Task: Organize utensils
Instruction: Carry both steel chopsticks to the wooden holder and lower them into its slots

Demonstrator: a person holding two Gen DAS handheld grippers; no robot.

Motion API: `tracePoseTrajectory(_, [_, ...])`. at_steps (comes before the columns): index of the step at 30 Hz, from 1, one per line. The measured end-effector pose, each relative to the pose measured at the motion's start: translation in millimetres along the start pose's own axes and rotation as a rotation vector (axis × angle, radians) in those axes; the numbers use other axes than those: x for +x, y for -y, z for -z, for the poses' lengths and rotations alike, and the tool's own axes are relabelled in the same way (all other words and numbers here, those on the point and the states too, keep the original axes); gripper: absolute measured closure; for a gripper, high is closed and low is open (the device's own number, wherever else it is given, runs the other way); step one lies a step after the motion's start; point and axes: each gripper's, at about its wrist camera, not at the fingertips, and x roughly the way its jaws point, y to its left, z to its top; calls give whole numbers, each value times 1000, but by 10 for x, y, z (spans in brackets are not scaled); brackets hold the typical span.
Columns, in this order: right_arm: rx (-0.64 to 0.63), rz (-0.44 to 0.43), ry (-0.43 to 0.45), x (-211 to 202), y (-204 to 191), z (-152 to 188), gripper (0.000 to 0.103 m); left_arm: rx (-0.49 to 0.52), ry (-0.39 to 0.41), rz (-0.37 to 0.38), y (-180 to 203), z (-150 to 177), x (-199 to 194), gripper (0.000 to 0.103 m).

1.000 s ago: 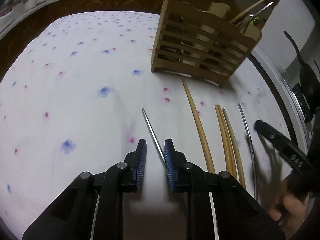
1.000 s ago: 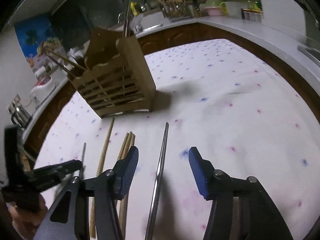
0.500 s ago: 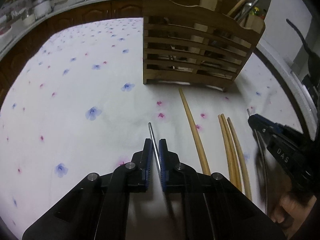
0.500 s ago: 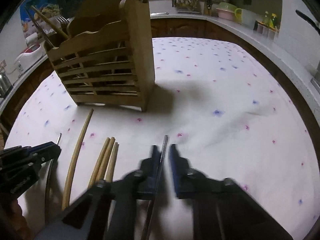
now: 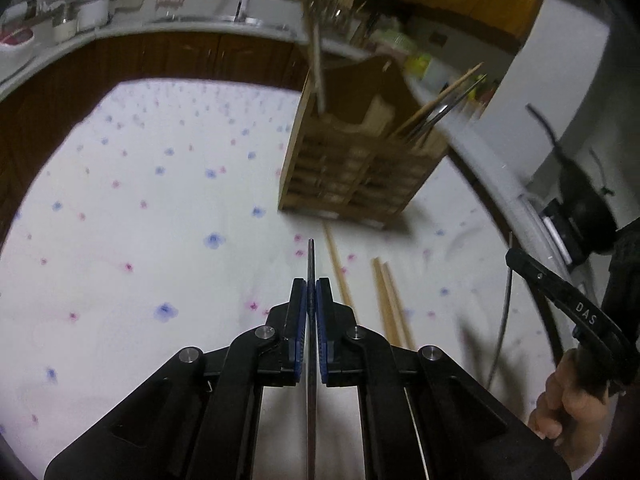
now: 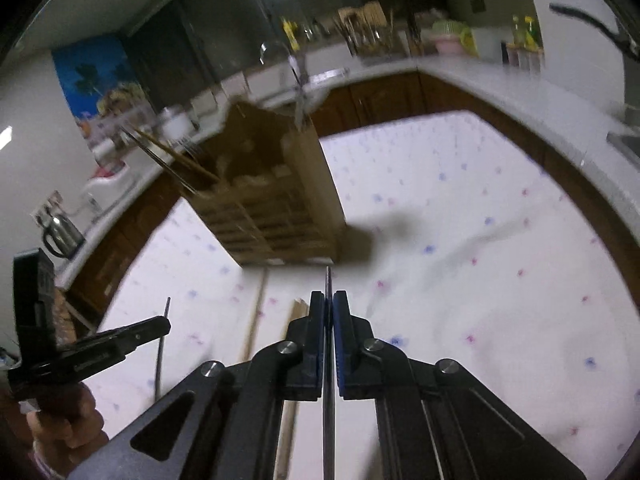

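Left gripper (image 5: 311, 292): pads closed on metal chopstick (image 5: 311, 258), tip poking out ahead of the jaws.
Right gripper (image 6: 328, 304): clamped on second metal chopstick (image 6: 329, 280), lying straight along the fingers.
Beside the jaws: three bamboo chopsticks (image 5: 390, 300) flat on floral tablecloth (image 5: 140, 208), between the two grippers.
Ahead: wooden utensil caddy (image 5: 360, 160), upright, utensils leaning out of its top.
Far edge: countertop (image 6: 500, 76) with blurred kitchenware.

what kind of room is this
Most likely a home kitchen: a curved countertop over wooden cabinets, a kettle on it, and a wooden utensil caddy on the floral tablecloth.
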Motion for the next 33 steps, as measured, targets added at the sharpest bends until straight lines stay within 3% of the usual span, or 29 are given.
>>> tracePoseTrajectory(12, [-16, -66, 197, -751, -230, -328, 99, 26, 148, 47, 96, -201, -684, 99])
tracePoseTrajectory(33, [-28, -76, 258, -793, -277, -554, 99, 29, 265, 42, 164, -459, -909, 99])
